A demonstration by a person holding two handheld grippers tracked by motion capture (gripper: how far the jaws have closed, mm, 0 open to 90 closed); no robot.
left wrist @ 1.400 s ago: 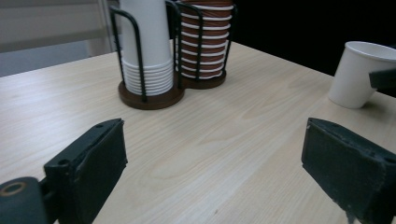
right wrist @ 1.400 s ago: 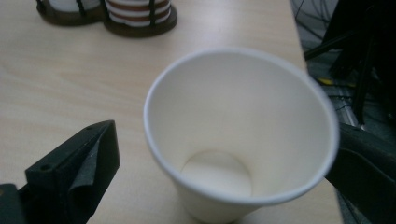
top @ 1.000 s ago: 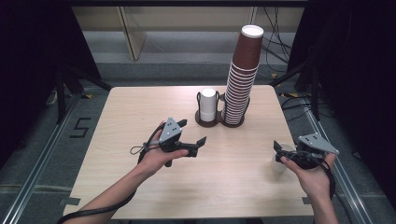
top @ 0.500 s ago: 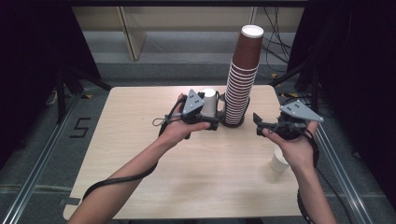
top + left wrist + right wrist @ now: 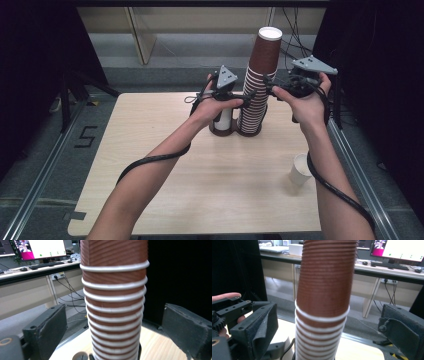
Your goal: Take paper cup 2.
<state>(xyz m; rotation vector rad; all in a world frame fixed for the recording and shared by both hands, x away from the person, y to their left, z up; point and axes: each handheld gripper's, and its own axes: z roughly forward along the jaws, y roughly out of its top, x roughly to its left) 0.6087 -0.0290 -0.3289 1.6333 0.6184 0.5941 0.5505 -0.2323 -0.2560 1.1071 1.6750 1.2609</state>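
A tall stack of brown paper cups (image 5: 260, 75) with white rims stands in a dark two-slot holder (image 5: 235, 131) at the table's far middle. My left gripper (image 5: 248, 95) reaches it from the left, my right gripper (image 5: 269, 86) from the right and a little higher. In the left gripper view the stack (image 5: 115, 290) rises between the jaws of my left gripper (image 5: 115, 317), with a gap on each side. The right gripper view shows the stack (image 5: 324, 290) inside the jaws of my right gripper (image 5: 329, 320), untouched. Both pairs of jaws have just been closing around the stack and are open.
A short white cup stack (image 5: 223, 120) sits in the holder's left slot, partly behind my left hand. A single white cup (image 5: 300, 170) stands near the wooden table's (image 5: 165, 200) right edge. Desks, cables and monitors lie beyond the table.
Both hands rose from the near half of the table and moved away to the brown stack, one on each side. The white cup stays where the right gripper was.
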